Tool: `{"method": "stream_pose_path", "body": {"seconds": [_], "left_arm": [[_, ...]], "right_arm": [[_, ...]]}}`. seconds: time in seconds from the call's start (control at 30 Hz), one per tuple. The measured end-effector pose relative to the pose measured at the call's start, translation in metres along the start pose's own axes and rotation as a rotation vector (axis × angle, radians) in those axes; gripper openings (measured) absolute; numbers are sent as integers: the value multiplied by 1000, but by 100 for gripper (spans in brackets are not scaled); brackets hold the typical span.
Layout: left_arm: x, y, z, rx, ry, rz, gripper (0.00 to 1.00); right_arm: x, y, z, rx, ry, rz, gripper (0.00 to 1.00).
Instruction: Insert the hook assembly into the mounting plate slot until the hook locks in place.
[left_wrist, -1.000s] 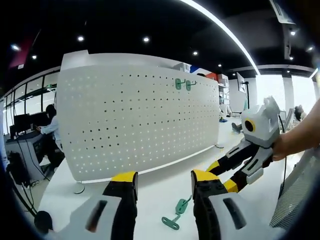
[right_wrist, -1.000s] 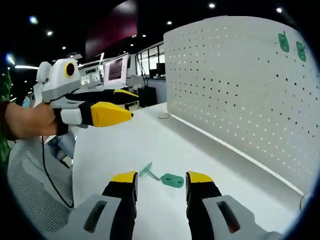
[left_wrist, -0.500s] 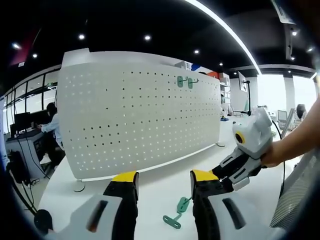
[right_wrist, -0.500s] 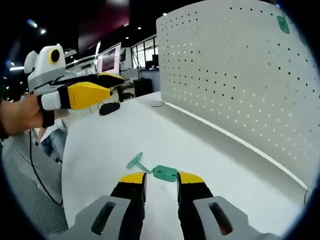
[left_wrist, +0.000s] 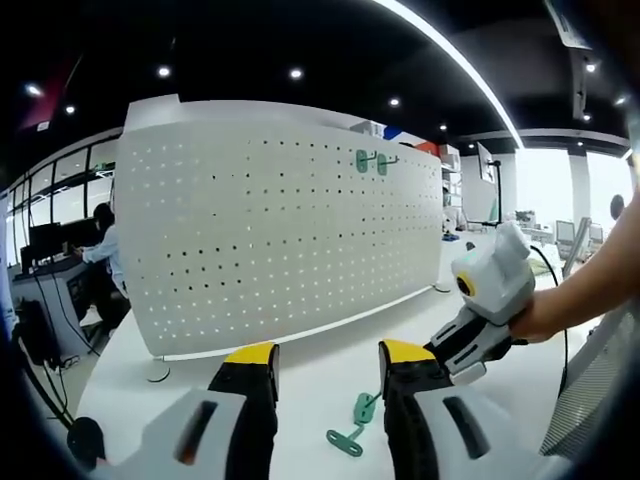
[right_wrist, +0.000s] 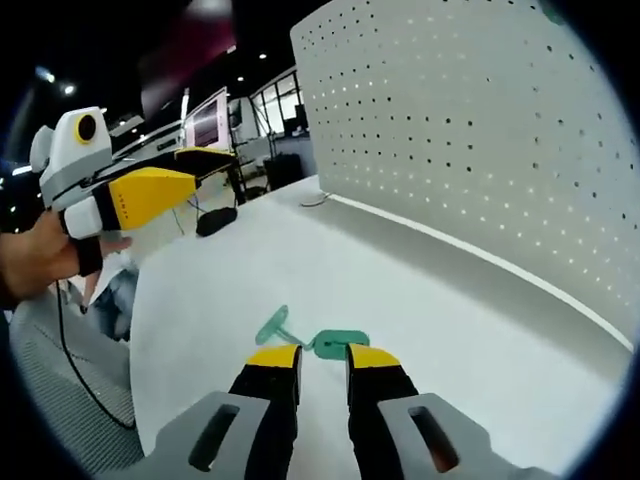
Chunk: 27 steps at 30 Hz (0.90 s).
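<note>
A green hook assembly (right_wrist: 318, 342) lies flat on the white table (right_wrist: 420, 300), just beyond the tips of the right gripper (right_wrist: 311, 358). In the right gripper view its yellow-tipped jaws stand narrow, a slim gap between them, and nothing is caught there; the hook's oval plate sits right off the tips, its stem running away to the left. I cannot tell whether the tips touch it.

The left gripper view sees the same hook (left_wrist: 354, 424) from the other side, partly hidden behind the left gripper (left_wrist: 326, 356), whose jaws stand wide apart and hold nothing. The right gripper (left_wrist: 470, 325) comes in from the right, held in a person's hand (left_wrist: 540, 312), low over the table near the hook.

Only the left gripper view takes in the whole white pegboard (left_wrist: 280, 235), standing upright along the far table edge, with two green hooks (left_wrist: 371, 161) already hanging near its top. At the far left a seated person (left_wrist: 100, 250) works at a desk.

In the right gripper view the left gripper (right_wrist: 150, 190) hovers high at the left, well apart from the hook, with a dark computer mouse (right_wrist: 216, 220) on the table behind it.
</note>
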<state>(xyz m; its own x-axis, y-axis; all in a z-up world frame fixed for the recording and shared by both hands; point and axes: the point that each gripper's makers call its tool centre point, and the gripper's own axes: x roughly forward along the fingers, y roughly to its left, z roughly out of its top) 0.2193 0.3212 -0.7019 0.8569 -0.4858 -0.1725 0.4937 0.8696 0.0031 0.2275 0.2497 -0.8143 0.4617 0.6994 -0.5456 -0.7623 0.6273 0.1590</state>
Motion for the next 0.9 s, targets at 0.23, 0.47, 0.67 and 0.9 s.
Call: {"method": "stream_pose_path", "body": {"seconds": [0.23, 0.47, 0.67, 0.9], "left_arm": [[1, -1, 0, 1, -1, -3, 41], [1, -1, 0, 0, 0, -6, 40], [2, -2, -1, 2, 5, -12, 40], [2, -4, -2, 4, 10, -19, 40]], "right_arm": [[5, -5, 8, 37, -16, -17, 17], [13, -9, 10, 57, -8, -43, 13], [19, -12, 9, 73, 6, -59, 12], [23, -16, 11, 91, 4, -73, 10]]}}
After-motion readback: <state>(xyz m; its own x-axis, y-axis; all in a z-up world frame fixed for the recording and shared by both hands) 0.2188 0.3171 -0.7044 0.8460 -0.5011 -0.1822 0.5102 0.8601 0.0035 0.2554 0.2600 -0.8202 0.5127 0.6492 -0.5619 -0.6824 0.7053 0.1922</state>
